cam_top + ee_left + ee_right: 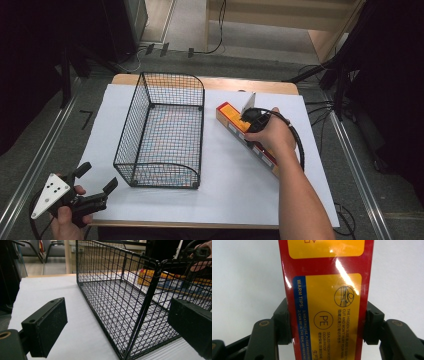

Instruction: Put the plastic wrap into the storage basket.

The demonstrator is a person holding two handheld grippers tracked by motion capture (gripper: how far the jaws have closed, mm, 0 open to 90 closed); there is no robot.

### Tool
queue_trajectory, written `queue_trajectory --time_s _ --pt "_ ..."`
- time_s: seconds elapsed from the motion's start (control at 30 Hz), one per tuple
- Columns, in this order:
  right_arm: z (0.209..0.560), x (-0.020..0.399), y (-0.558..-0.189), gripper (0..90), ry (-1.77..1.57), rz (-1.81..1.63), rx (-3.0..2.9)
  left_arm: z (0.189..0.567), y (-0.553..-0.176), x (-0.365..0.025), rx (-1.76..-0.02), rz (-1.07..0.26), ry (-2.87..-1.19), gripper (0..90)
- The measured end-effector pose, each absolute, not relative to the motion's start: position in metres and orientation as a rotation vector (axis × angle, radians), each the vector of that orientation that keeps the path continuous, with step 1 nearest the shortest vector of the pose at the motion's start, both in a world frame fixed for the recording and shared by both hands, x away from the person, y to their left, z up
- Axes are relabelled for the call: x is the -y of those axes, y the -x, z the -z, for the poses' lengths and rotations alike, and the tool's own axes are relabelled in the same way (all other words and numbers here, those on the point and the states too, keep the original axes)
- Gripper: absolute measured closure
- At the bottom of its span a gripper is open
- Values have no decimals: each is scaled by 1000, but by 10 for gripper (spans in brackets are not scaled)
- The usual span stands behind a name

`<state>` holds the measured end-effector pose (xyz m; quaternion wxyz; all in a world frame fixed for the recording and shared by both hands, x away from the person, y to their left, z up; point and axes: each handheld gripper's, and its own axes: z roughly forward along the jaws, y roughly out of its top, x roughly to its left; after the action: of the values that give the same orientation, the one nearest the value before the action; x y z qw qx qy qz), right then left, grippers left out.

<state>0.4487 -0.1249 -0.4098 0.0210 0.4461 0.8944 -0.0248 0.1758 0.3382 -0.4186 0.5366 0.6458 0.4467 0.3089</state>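
A long red and yellow box [231, 116] lies flat on the white sheet, to the right of a black wire basket [202, 145]. My right gripper [254, 120] comes down on the box from above. In the right gripper view its jaws press on both long sides of the box [324, 290], so the right gripper [325, 326] is shut on it. My left gripper [99, 176] is held open at the table's near left corner, just short of the basket's near end. Through the basket's mesh [150, 290], the left gripper view shows the box [145, 275]; the left gripper [117, 325] holds nothing.
A white sheet [235, 195] covers most of the wooden table [225, 84]. The basket is empty. Black stands and cables [325, 107] lie on the floor right of the table, and metal rails [35, 165] run along both sides.
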Motion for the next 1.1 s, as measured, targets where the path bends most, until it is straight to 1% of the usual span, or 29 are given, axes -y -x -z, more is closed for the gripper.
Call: queue_trajectory --time_s 0.13,0.43,0.67,0.8,1.1 --pt "399 138 -442 404 -1279 44 -2839 419 -176 -339 -1067 -737 -1538 30" --pt "387 164 -423 402 -874 8 -2980 419 -177 -338 -1068 -739 -1539 29" --pt "380 169 -406 402 -539 -69 -3075 419 -177 -338 -1067 -743 -1543 29" --pt "376 169 -402 402 -443 -69 -3050 419 -177 -338 -1071 -742 -1543 29" --pt "355 178 -397 402 -401 -75 -3058 420 -177 -338 -1072 -741 -1547 30"
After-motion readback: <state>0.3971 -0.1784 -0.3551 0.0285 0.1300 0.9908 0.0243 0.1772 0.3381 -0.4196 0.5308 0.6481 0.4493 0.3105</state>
